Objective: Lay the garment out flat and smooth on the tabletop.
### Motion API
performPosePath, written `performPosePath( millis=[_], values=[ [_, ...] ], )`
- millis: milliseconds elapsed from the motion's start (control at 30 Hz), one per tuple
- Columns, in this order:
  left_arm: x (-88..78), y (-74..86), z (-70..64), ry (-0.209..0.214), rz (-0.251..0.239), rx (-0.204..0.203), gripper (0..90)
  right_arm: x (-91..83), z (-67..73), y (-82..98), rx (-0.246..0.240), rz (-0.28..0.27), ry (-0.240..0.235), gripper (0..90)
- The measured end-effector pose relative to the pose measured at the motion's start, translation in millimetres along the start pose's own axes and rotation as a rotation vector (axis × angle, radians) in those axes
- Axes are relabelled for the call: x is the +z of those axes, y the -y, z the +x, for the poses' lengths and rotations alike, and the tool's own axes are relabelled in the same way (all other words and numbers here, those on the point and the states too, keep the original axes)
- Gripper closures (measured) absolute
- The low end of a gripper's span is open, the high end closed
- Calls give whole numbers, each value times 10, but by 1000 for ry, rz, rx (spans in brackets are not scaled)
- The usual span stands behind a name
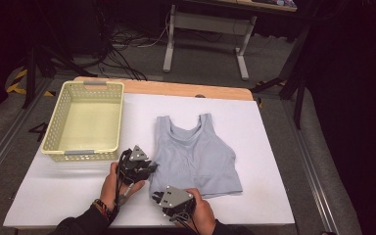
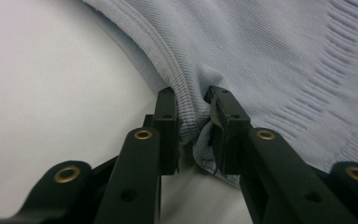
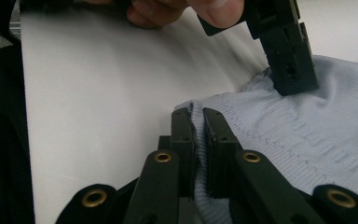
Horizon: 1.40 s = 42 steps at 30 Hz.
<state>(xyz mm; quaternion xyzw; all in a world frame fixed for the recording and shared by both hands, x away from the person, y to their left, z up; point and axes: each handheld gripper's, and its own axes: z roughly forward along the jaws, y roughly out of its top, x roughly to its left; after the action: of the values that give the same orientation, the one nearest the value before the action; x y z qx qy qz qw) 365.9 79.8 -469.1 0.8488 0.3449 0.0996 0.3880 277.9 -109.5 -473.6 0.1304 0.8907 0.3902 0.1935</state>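
High view showed the pale blue top point(image 1: 194, 154) flat on the white counter point(image 1: 54, 196), right of the basket point(image 1: 85, 120). Left claw point(image 2: 193, 116) and right claw point(image 3: 198, 122) each pinched its near-left hem. Likely next: lifting together to fold.

One pale blue top point(image 1: 194, 155) lies between two grippers, the left gripper point(image 1: 147, 166) and the right gripper point(image 1: 159, 197). One yellow basket point(image 1: 63, 152) stands just beyond the left one.
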Motion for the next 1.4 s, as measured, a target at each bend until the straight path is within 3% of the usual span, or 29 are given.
performPosePath(
  millis=[133,267,467,733,833,967,1067,1233,1400],
  values=[
    [-82,-1,77,10,-5,-16,770,-1,8,-25,4,-24,-14,838],
    [-157,-4,57,-22,2,24,771,19,34,-57,0,-36,-16,839],
    [-286,2,82,-41,-3,30,771,53,92,-109,-1,-58,-13,839],
    [-447,11,182,-34,-69,19,771,42,79,-251,29,-125,-28,839],
    [-459,-18,157,-38,-87,26,771,21,66,-261,39,-137,-24,839],
    [-436,-114,80,-35,-103,44,771,-78,16,-242,70,-161,-13,839],
    [-410,-209,17,-24,-116,72,770,-200,-62,-183,132,-180,-9,839],
    [-348,-388,-63,16,-143,91,769,-450,-165,-117,189,-214,39,839],
    [-262,-611,-157,57,-158,113,765,-582,-205,-39,224,-217,84,839]
  ],
)
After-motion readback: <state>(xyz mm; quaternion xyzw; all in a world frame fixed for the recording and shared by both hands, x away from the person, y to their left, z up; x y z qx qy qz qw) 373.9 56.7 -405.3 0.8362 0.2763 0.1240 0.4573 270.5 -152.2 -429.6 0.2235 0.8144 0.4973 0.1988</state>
